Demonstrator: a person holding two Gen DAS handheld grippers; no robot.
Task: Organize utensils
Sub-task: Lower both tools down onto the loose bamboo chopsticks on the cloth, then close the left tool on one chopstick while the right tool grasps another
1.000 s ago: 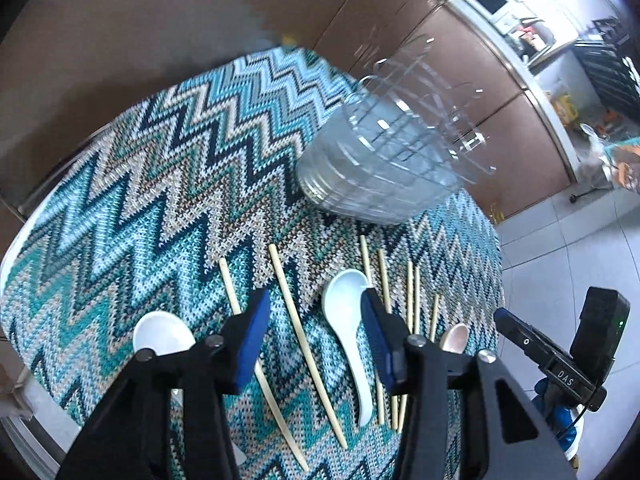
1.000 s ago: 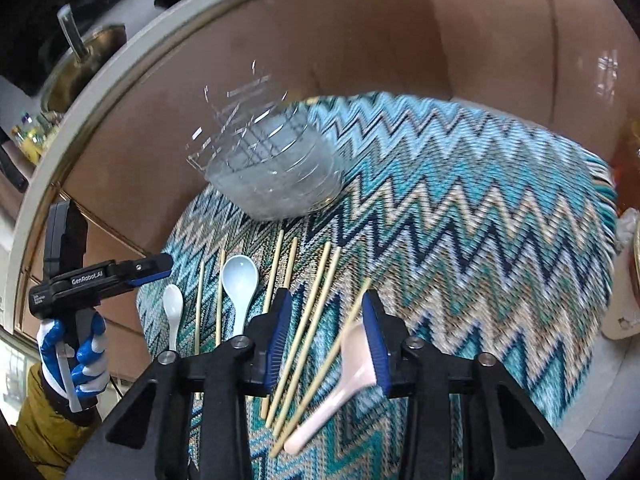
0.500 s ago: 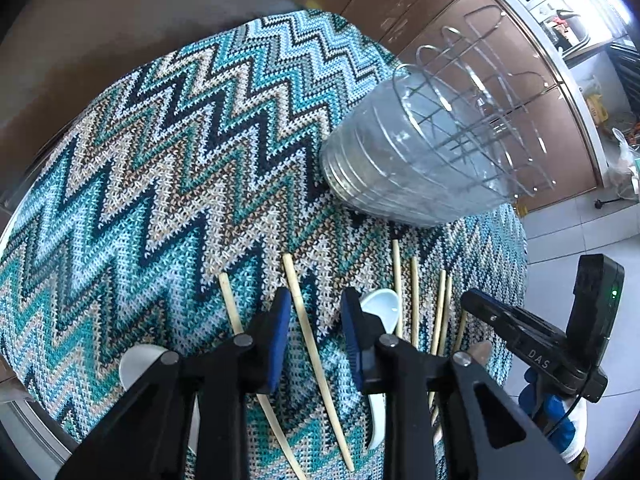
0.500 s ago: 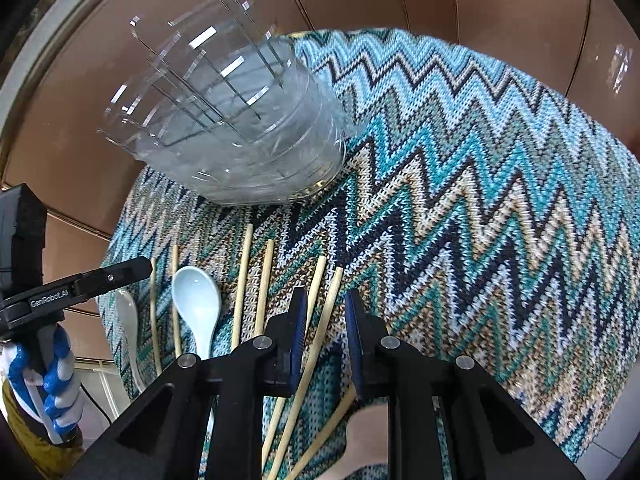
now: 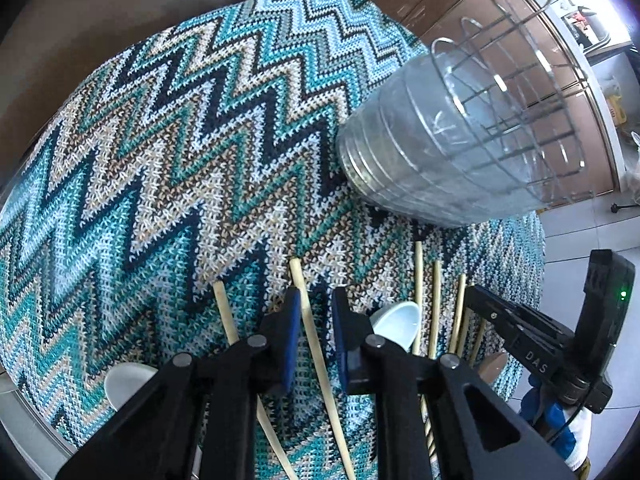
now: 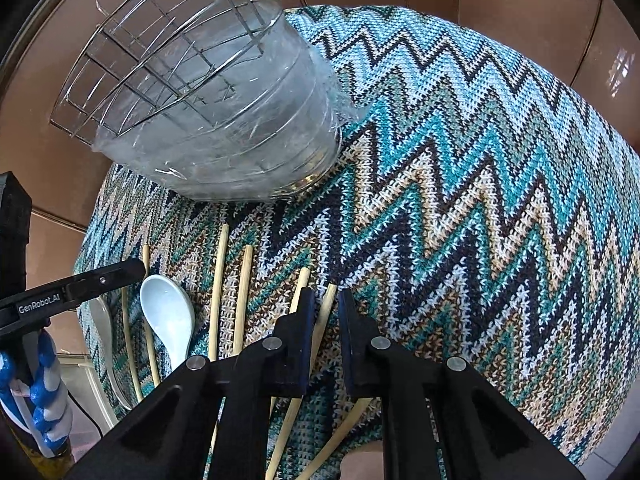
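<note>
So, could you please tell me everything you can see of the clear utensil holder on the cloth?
The utensil holder is a round, ribbed tub of clear plastic or glass with a wire rack set inside, its grid dividers and loop handle rising above the rim. It stands upright and looks empty on the zigzag cloth, beyond the row of chopsticks and the white spoon. Neither gripper touches it.

Both grippers are lower and nearer the clear utensil holder than a second ago, and their jaws have narrowed. The left gripper now straddles one chopstick, a small gap each side. The right gripper has narrowed around another chopstick; the pink spoon now sits mostly hidden beneath it.
</note>
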